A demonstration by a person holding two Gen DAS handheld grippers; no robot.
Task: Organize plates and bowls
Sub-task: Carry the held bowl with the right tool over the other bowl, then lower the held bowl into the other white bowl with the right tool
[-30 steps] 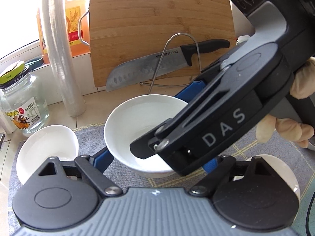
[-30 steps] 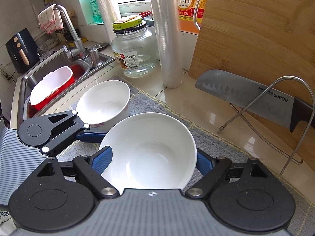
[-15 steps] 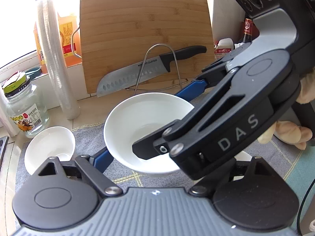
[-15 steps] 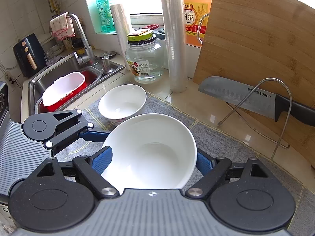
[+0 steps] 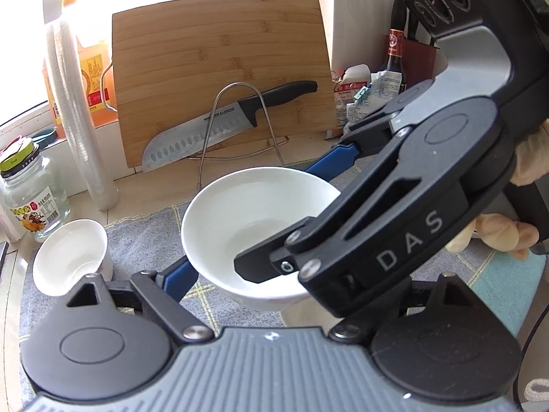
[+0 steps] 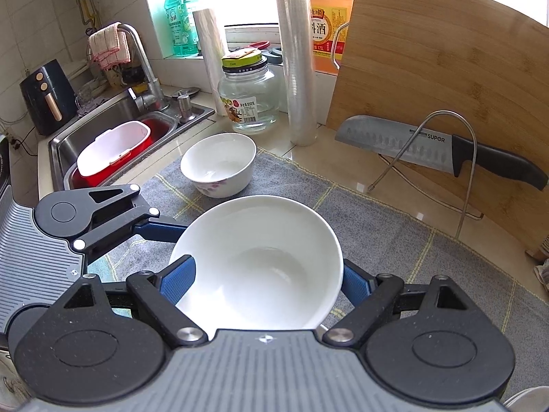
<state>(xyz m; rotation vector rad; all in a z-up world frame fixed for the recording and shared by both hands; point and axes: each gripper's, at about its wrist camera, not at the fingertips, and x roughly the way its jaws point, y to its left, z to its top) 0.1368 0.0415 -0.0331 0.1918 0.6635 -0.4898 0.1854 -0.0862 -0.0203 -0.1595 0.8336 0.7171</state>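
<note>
Gripping the large white bowl (image 6: 260,261) from both sides, the right gripper (image 6: 266,276) has its blue fingers (image 6: 178,274) pinching opposite walls just under the rim, and the bowl looks to be hanging a little above the grey mat (image 6: 377,226) on the worktop, mouth up and tipped slightly toward the person. The left gripper (image 5: 254,285) comes in from the sink side: one of its fingers (image 5: 178,274) lies against the bowl's wall, but the other is hidden behind the right gripper, so I cannot tell whether it is truly clamped. A smaller floral bowl (image 6: 219,164) sits upright on the mat near the glass jar (image 6: 250,103), apart from the carried one. The step looks like carrying this bowl to where it will be stacked. To do it well, I would hold the rim level, since smooth glazed walls can slip through the fingers, and move both grippers as one so neither twists the bowl. I would also stay clear of the kitchen knife (image 6: 429,151) leaning on the cutting board (image 6: 446,68), and let go only once the base rests squarely.
</note>
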